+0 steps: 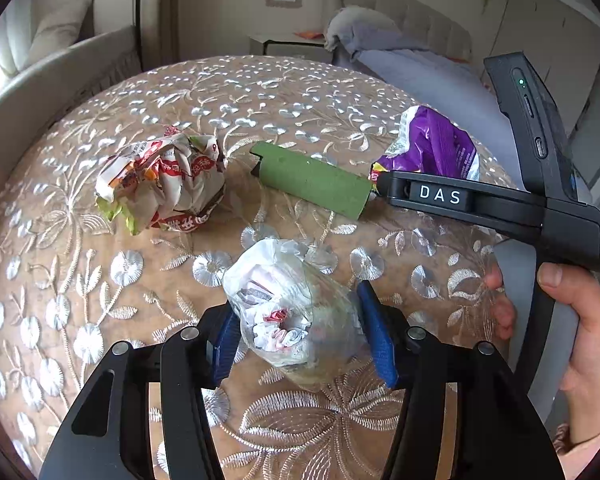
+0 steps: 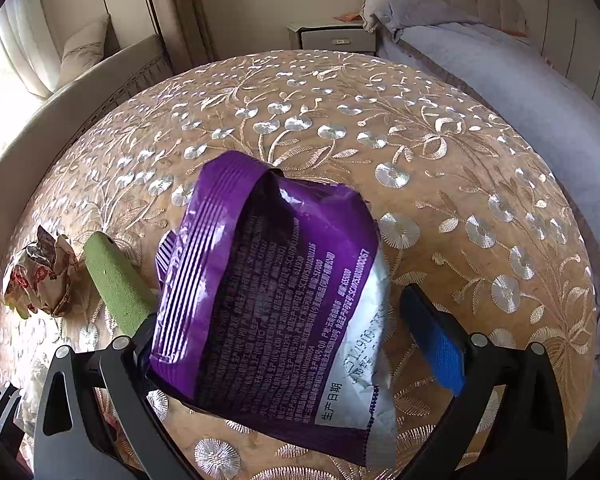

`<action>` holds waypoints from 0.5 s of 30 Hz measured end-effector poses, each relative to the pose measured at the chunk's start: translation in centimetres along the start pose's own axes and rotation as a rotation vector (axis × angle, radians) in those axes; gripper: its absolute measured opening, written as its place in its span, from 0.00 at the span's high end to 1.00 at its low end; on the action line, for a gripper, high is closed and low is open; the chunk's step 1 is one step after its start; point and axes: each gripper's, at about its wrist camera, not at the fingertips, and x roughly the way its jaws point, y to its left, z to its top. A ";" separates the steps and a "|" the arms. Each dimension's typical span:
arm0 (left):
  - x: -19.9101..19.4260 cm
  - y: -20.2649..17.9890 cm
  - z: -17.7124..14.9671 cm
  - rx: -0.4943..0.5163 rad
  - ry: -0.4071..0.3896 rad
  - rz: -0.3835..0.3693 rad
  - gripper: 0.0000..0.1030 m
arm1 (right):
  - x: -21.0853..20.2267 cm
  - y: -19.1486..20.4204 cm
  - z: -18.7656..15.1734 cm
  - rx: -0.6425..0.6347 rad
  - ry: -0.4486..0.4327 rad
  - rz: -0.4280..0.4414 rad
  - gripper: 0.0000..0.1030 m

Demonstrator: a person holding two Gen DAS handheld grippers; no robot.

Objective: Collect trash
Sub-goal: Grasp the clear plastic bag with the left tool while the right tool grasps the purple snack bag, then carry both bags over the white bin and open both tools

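Observation:
A crumpled clear plastic bag [image 1: 288,312] with paper inside lies on the embroidered tablecloth [image 1: 260,92]. My left gripper [image 1: 300,340] is shut on it, one blue pad against each side. A purple snack bag [image 2: 268,280] lies between the fingers of my right gripper [image 2: 284,320], which is open. The blue right pad [image 2: 436,344] stands clear of the bag, and the left finger is mostly hidden behind it. In the left wrist view, one black finger [image 1: 440,196] of the right gripper reaches the purple snack bag [image 1: 432,144], held by a hand [image 1: 588,320].
A crumpled red-and-white paper wrapper [image 1: 164,184] and a green cylinder [image 1: 312,180] lie further back on the cloth, left of the purple bag. A bed [image 2: 520,92] runs along the right, a nightstand [image 2: 332,38] stands behind, and a sofa [image 2: 100,60] is at the left.

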 end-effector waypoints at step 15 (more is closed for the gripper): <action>-6.0 -3.6 -4.2 0.104 -0.088 -0.044 0.48 | -15.1 -0.6 -12.3 -0.197 -0.246 -0.014 0.33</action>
